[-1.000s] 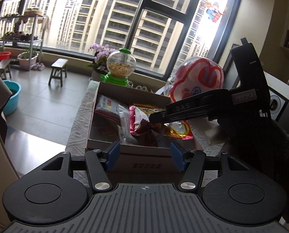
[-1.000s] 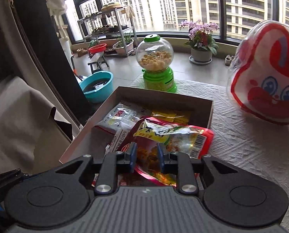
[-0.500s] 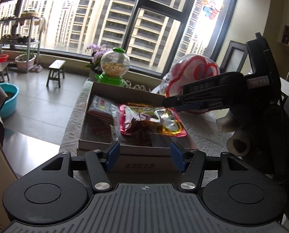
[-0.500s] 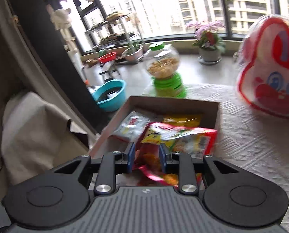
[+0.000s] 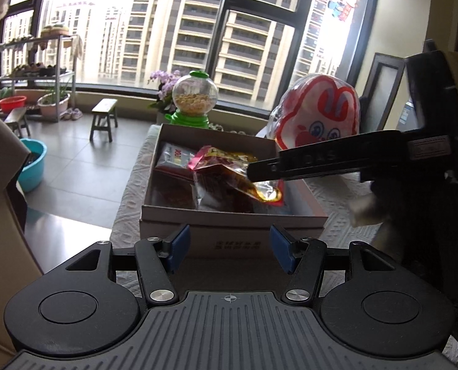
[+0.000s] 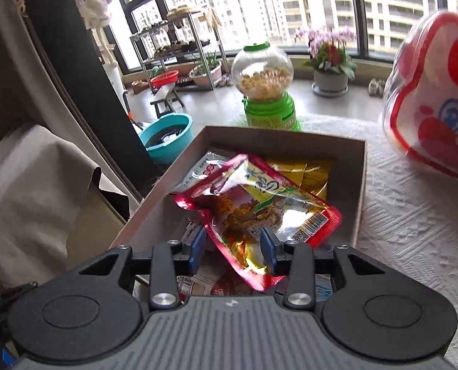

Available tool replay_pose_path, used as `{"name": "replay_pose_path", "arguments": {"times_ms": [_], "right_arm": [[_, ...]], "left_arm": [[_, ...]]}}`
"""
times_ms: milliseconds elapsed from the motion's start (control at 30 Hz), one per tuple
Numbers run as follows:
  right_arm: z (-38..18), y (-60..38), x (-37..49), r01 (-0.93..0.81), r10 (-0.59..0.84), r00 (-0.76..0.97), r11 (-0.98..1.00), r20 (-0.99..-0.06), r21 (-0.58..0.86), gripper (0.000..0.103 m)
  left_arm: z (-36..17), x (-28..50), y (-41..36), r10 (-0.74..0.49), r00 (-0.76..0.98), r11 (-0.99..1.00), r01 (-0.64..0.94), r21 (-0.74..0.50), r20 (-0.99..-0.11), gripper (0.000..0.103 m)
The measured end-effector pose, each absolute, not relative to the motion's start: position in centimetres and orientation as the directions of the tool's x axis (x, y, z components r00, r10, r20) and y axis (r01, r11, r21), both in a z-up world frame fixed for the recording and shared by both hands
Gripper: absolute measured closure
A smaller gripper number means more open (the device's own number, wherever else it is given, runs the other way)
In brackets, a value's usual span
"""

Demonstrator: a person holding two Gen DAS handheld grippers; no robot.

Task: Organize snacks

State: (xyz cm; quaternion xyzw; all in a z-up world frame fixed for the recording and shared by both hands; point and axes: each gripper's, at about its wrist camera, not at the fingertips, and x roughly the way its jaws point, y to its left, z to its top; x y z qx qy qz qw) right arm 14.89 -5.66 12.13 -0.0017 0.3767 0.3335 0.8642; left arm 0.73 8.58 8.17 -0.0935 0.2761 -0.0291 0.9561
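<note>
On the white textured tablecloth [image 6: 413,215] sits an open cardboard box [image 6: 359,185] of snack packets. Topmost lies a red foil snack pouch [image 6: 259,203], tilted across the others — light, crinkly and slippery by the look of it, best pinched at a flat sealed edge. The right gripper [image 6: 233,246] is opening, its jaws straddling the pouch's near corner. The left gripper [image 5: 229,243] stands wide and empty before the box.

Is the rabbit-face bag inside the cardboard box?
No, the rabbit-face bag stands on the white tablecloth beside the cardboard box, outside its walls.
</note>
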Motion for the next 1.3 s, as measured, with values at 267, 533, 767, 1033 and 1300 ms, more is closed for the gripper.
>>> {"name": "replay_pose_path", "arguments": {"times_ms": [267, 533, 767, 1033, 1300], "right_arm": [[9.9, -12.6, 5.7, -0.450, 0.386, 0.682, 0.891, -0.621, 0.059, 0.023], [4.4, -14.1, 5.5, -0.367, 0.288, 0.649, 0.929, -0.704, 0.043, 0.022], [3.8, -14.3, 6.1, -0.307, 0.253, 0.662, 0.950, -0.706, 0.053, 0.004], [3.2, -14.4, 5.4, -0.293, 0.241, 0.706, 0.955, -0.666, 0.035, 0.000], [3.2, -14.3, 5.5, -0.293, 0.244, 0.705, 0.955, -0.665, 0.039, 0.000]], "left_arm": [[3.8, 0.5, 4.9, 0.043, 0.821, 0.994, -0.094, -0.062, -0.569, 0.040], [1.5, 1.4, 2.4, 0.113, 0.792, 0.992, -0.119, 0.030, -0.600, 0.038], [1.3, 1.9, 2.3, 0.112, 0.792, 0.992, -0.128, 0.015, -0.600, 0.037], [1.3, 1.8, 2.2, 0.115, 0.792, 0.991, -0.129, 0.020, -0.600, 0.036], [1.4, 1.8, 2.3, 0.109, 0.793, 0.992, -0.129, 0.009, -0.600, 0.036]]}}
